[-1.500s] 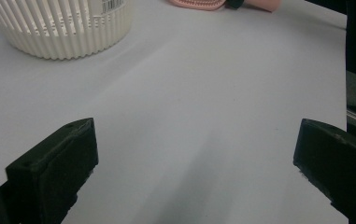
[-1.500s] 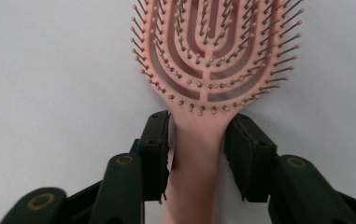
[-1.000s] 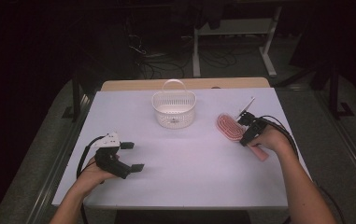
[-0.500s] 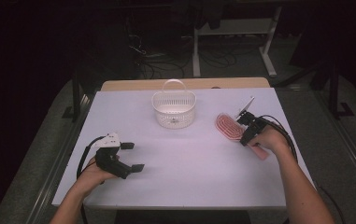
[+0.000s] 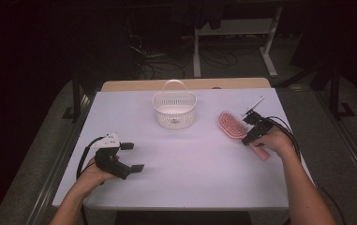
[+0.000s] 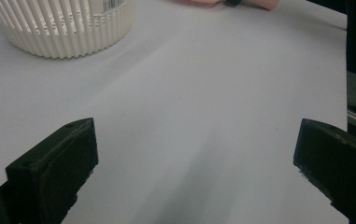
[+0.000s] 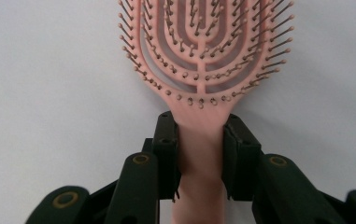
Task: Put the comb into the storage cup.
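Your right gripper [image 7: 201,154] is clamped on the neck of the pink hairbrush [image 5: 232,124], its jaws pressing the handle from both sides just below the head. Compared with a second ago, almost nothing has changed: the brush lies in the same spot at the right of the counter [image 5: 190,187], and your right hand [image 5: 272,139] has barely shifted over the handle. Your left gripper [image 5: 130,157] sits where it was at the near left, jaws spread wide with nothing between them, resting low over the surface.

That brush is smooth pink plastic with an oval, vented head of curved ribs, bristles tipped with small balls pointing up. Near the far middle stands a white plastic basket [image 5: 174,108], round, slatted at the sides, with a thin arched handle upright.

Your counter is a pale, matte white sheet. Behind it the room is dark, with cables on the floor and a light metal table frame [image 5: 234,33].
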`<control>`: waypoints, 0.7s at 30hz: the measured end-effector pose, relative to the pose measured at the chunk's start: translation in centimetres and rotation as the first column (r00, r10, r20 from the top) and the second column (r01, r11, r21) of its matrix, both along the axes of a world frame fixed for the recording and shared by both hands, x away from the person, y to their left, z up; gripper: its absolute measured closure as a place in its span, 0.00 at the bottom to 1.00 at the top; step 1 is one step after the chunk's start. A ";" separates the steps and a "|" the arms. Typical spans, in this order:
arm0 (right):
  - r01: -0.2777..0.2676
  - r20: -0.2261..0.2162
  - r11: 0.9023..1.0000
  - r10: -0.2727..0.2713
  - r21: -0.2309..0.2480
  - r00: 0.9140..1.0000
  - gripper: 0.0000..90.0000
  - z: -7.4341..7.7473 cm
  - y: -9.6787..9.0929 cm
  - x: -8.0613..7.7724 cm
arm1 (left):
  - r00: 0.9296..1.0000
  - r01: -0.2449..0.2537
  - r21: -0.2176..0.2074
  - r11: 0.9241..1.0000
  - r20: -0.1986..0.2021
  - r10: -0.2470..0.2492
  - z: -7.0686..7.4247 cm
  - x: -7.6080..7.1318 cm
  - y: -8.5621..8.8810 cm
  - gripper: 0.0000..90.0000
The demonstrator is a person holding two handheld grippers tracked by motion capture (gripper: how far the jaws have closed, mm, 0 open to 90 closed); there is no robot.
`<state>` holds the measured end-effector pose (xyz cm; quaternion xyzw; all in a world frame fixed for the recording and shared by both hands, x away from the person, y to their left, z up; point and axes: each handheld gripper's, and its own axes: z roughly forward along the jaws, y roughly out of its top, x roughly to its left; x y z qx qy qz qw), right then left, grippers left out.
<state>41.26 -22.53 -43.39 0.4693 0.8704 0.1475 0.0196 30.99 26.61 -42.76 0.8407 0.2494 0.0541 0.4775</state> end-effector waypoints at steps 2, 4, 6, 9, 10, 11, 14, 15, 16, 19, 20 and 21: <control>0.008 0.011 1.000 -0.008 0.026 1.000 0.76 0.2 -0.4 -0.1 | 1.000 -0.001 -0.001 1.000 0.000 0.001 0.0 0.0 0.0 0.00; 0.015 0.016 0.998 -0.016 0.054 1.000 0.76 0.4 -0.7 -0.1 | 1.000 -0.002 -0.001 1.000 -0.001 0.002 0.0 0.0 0.0 0.00; 0.021 0.028 0.997 -0.022 0.068 0.999 0.76 0.6 -1.0 -0.2 | 1.000 -0.001 0.000 1.000 -0.001 0.001 0.0 0.0 0.0 0.00; 0.023 0.050 0.996 -0.027 0.091 0.998 0.76 0.9 -1.2 -0.3 | 1.000 -0.002 0.000 1.000 -0.001 0.002 0.0 0.0 0.0 0.00; 0.022 0.055 0.995 -0.027 0.100 0.998 0.76 1.1 -1.3 -0.4 | 1.000 -0.002 0.000 1.000 -0.001 0.002 0.0 0.0 0.0 0.00; 0.020 0.067 0.994 -0.028 0.107 0.997 0.76 1.2 -1.3 -0.4 | 1.000 -0.001 0.000 1.000 0.000 0.001 0.0 0.0 0.0 0.00; 0.022 0.092 0.991 -0.035 0.131 0.995 0.76 1.4 -1.4 -0.6 | 1.000 -0.003 0.000 1.000 0.000 0.003 0.0 0.0 0.0 0.00; 0.023 0.098 0.990 -0.037 0.138 0.995 0.76 1.5 -1.4 -0.6 | 1.000 -0.002 0.001 1.000 0.000 0.002 0.0 0.0 0.0 0.00; 0.025 0.107 0.989 -0.041 0.145 0.993 0.76 1.7 -1.4 -0.7 | 1.000 -0.003 0.001 1.000 0.000 0.003 0.0 0.0 0.0 0.00; 0.025 0.129 0.984 -0.048 0.174 0.991 0.76 2.0 -1.4 -0.7 | 1.000 -0.003 0.001 1.000 0.001 0.003 0.0 0.0 0.0 0.00; 0.021 0.135 0.983 -0.046 0.181 0.990 0.76 2.1 -1.4 -0.7 | 1.000 -0.003 0.001 1.000 0.002 0.003 0.0 0.0 0.0 0.00; 0.023 0.138 0.982 -0.049 0.189 0.989 0.76 2.2 -1.4 -0.7 | 1.000 -0.003 0.002 1.000 0.002 0.003 0.0 0.0 0.0 0.00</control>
